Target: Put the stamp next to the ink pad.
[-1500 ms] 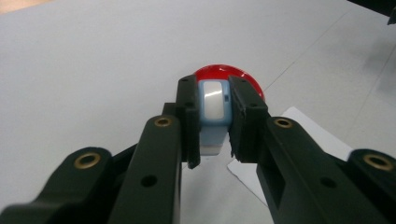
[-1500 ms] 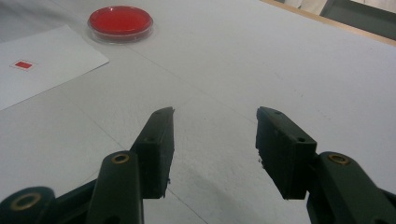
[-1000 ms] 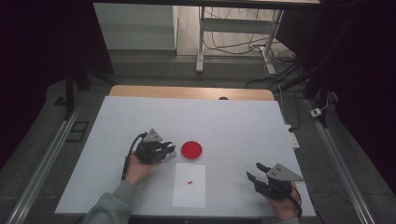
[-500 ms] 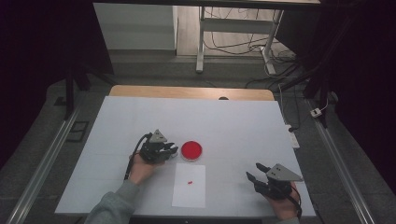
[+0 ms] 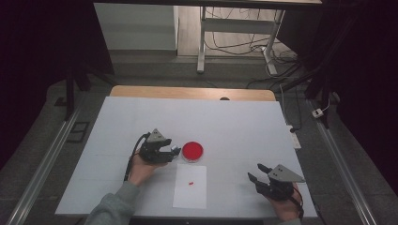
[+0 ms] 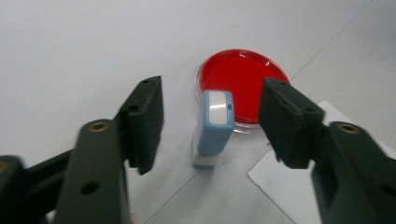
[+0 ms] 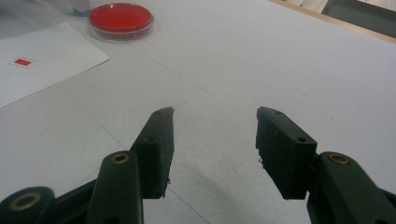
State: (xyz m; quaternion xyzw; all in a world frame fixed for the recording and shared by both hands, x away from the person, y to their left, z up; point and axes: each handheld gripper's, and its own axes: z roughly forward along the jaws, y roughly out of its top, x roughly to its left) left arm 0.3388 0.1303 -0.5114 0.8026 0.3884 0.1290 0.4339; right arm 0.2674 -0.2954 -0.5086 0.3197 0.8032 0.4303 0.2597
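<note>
A small blue stamp stands upright on the white table, just in front of a round red ink dish. My left gripper has just been opening. Its jaws now stand on either side of the stamp with a gap at each pad, touching nothing. From above, the left gripper sits just left of the dish. A white paper sheet with a small red mark lies in front of the dish. My right gripper rests near the table's front right, open with nothing in it.
The white table top reaches back to a wooden strip at the far edge. In the right gripper view the dish and the sheet lie far off at upper left. Metal rails run along both sides of the table.
The left gripper's jaws have spread apart and let go of the stamp, which stays standing by the dish. Neither hand has shifted.
</note>
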